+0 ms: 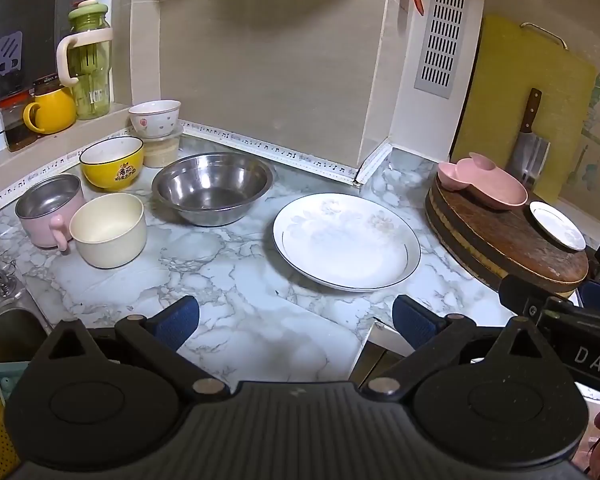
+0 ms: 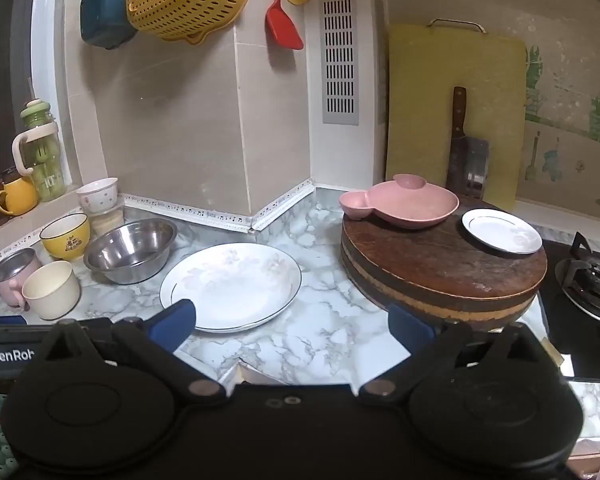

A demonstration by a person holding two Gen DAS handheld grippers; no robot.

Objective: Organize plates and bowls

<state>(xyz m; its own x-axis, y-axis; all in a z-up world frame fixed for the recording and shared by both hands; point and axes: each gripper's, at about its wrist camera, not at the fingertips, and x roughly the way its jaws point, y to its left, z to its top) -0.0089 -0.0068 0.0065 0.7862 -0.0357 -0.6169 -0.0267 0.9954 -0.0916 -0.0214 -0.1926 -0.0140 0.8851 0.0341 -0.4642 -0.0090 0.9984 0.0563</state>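
While nothing is yet held, the large white plate (image 1: 346, 240) lies flat on the marble counter (image 1: 228, 280), just ahead of both tools, at about one o'clock in the left wrist view and eleven o'clock in the right. At nine to ten o'clock from it stands the steel bowl (image 1: 212, 188), with the yellow bowl (image 1: 112, 162), the cream bowl (image 1: 108, 230), the pink steel-lined cup (image 1: 48, 210) and a flowered white bowl (image 1: 155, 118) set on a small container grouped beyond. At three o'clock from the plate, the round wooden chopping block (image 2: 440, 264) bears the pink divided dish (image 2: 400, 204) and the small white plate (image 2: 502, 232), lying apart from each other.

I judge the task barely begun: dishes are scattered, nothing stacked. A sensible next move is gathering plates together, which calls for sliding one finger under a shallow rim without tipping it.

Both tools tilt moderately downward over the counter's near edge. The left gripper (image 1: 296, 320) has its jaws spread wide and empty; the right gripper (image 2: 292, 320) likewise is released, gripping nothing, its left finger showing in front of the large plate's near rim.
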